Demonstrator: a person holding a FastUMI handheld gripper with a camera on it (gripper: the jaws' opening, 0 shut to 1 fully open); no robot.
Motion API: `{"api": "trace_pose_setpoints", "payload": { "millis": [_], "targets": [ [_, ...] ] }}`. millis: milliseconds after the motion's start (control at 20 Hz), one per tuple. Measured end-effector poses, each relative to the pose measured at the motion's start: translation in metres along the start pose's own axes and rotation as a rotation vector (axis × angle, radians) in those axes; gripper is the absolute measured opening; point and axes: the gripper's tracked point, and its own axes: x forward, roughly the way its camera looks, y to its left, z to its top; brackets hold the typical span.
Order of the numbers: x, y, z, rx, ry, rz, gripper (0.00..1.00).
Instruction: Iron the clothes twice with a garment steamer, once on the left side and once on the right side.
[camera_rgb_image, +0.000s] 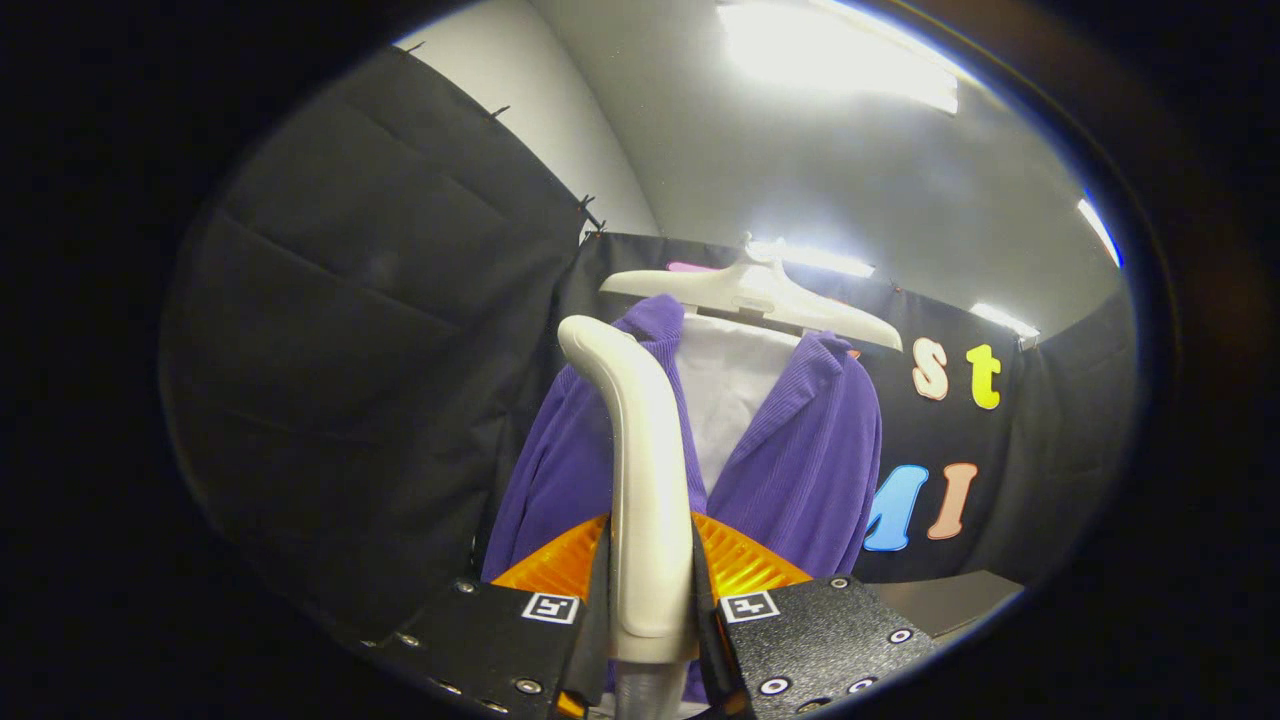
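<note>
My gripper (650, 590) is shut on the white handle of the garment steamer (640, 450), which rises upright between the fingers and curves back at its top. Beyond it a purple corduroy jacket (800, 470) with a white lining panel (730, 400) hangs on a white hanger (760, 295) against the black wall. The steamer handle covers part of the jacket's left front. The steamer's head is hidden from me.
Black cloth walls (380, 330) close in on the left and behind the jacket. A grey surface edge (950, 600) lies low on the right, under the jacket. Bright ceiling lights (840, 50) glare overhead.
</note>
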Motion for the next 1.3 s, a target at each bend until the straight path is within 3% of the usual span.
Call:
{"api": "trace_pose_setpoints", "payload": {
  "millis": [800, 1300],
  "targets": [
    [-0.035, 0.034, -0.132, -0.091, 0.248, 0.072, 0.37],
    [-0.062, 0.047, -0.185, -0.171, 0.341, 0.121, 0.38]
  ]
}}
